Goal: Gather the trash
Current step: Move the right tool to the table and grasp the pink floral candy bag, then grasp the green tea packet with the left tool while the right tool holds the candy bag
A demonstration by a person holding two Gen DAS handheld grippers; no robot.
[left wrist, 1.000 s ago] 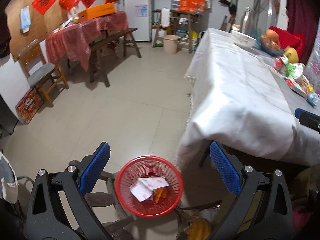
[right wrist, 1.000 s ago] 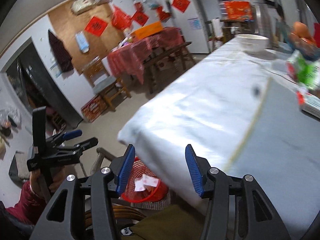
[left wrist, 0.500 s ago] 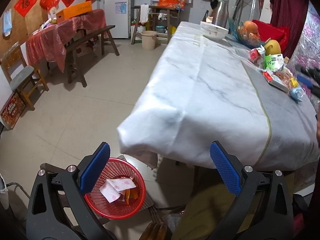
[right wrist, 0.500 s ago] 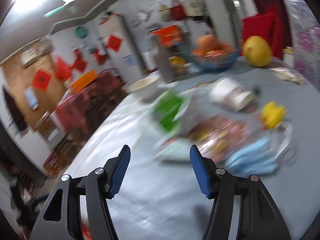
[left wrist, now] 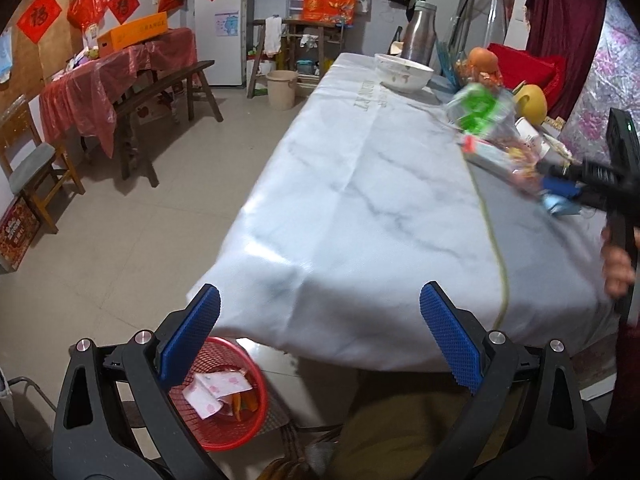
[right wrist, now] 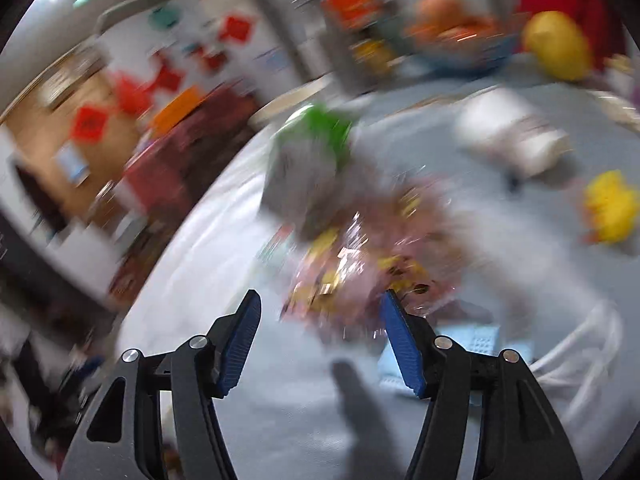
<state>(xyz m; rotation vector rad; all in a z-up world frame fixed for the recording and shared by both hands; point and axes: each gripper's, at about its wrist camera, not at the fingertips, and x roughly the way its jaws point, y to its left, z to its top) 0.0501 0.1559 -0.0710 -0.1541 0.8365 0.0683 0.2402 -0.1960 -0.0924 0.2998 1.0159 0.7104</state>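
A red mesh basket stands on the floor at the table's near corner, holding a white-pink wrapper and orange scraps. My left gripper is open and empty above it, before the table edge. My right gripper is open and empty, low over the table, right in front of a crinkly pink-and-yellow wrapper; it also shows in the left wrist view. A green-and-clear bag, a white cup, a yellow crumpled piece and a light blue face mask lie around it. The right wrist view is blurred.
The long table with a white-grey cloth carries a white bowl, a metal flask, a fruit basket and a yellow pomelo. A bench, a red-covered table, a chair and a bucket stand across the tiled floor.
My right gripper has swung from the table's near corner to the trash pile and closed in on the pink wrapper. My left gripper has drifted right and up, away from over the basket.
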